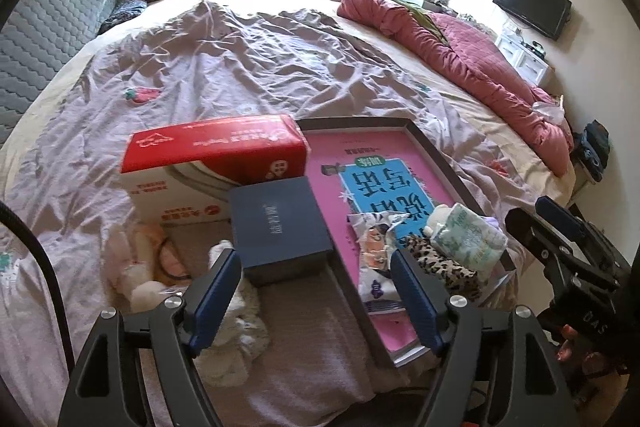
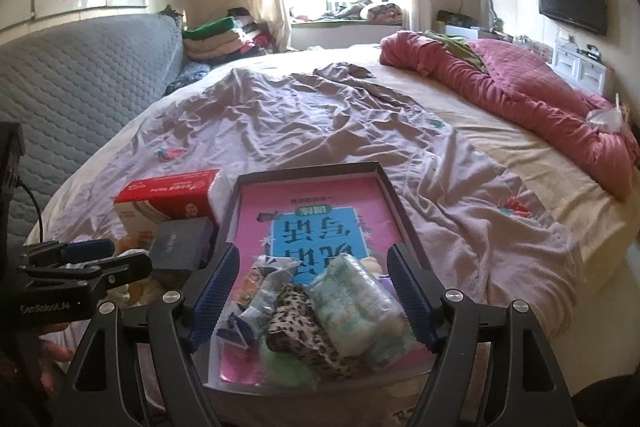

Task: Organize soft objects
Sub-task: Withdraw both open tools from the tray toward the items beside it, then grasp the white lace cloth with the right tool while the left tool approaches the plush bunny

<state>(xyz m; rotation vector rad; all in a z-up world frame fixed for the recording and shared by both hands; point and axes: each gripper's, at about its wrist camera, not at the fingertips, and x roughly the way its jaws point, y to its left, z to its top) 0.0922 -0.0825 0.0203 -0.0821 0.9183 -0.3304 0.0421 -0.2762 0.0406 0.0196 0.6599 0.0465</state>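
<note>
Right wrist view shows the right gripper [image 2: 312, 291] spread wide and empty above the shallow tray [image 2: 404, 211], where a tissue pack [image 2: 352, 303] and leopard-print cloth [image 2: 304, 323] lie gathered; the left gripper [image 1: 316, 291], likewise released, hangs over a white cloth [image 1: 240, 335] on the bed [image 1: 224, 67], probably next to collect

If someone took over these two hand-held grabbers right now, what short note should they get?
Left gripper and right gripper: both open, holding nothing.
In the shallow grey tray lined with a pink book: leopard-print cloth, green-printed soft pack, crinkly snack packets.
Left on the bed, beside the dark blue box: white plush toy, white crumpled cloth.
</note>
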